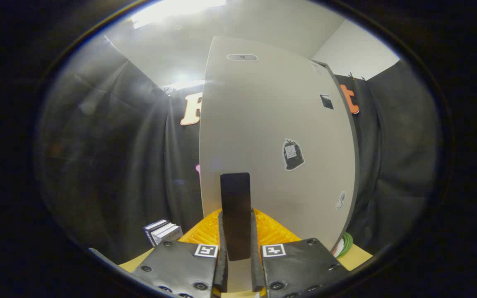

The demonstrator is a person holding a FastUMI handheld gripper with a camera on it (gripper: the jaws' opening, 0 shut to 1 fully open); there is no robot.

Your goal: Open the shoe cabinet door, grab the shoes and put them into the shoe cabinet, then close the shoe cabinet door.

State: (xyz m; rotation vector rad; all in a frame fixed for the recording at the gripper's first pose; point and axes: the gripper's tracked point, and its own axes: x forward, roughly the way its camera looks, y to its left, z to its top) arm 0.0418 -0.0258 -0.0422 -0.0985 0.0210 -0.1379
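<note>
Item: shoe cabinet door [271, 136]. Pale grey panel, upright, directly ahead of the gripper [235, 231]. Three stickers on its face: a dark bag-shaped one [292, 154] near the middle, a small dark square [326, 101] higher up, a small pale one [340, 200] low toward the far edge. An oval badge [242, 57] sits near the top edge.

Item: door handle [235, 215]. Dark upright bar low on the panel, standing between the two fingers, which sit close on either side of it. Whether both fingers actually press on the bar cannot be told.

Item: orange textured surface [271, 231], at the foot of the door, just beyond the fingers.

Item: small boxes [162, 231], stacked on the tan floor surface [356, 258], beside the cabinet's near edge, against the black cloth wall [110, 165].

Item: green coil [346, 244], at the foot of the door's far edge; what it is cannot be told.

Status of task: judged to be at a door step, gripper at the handle. Whether the door is fully closed or slightly swung cannot be told, so it could be the opening or the closing. Cabinet interior is hidden behind the panel, so whether the shoes are stored cannot be confirmed.
</note>
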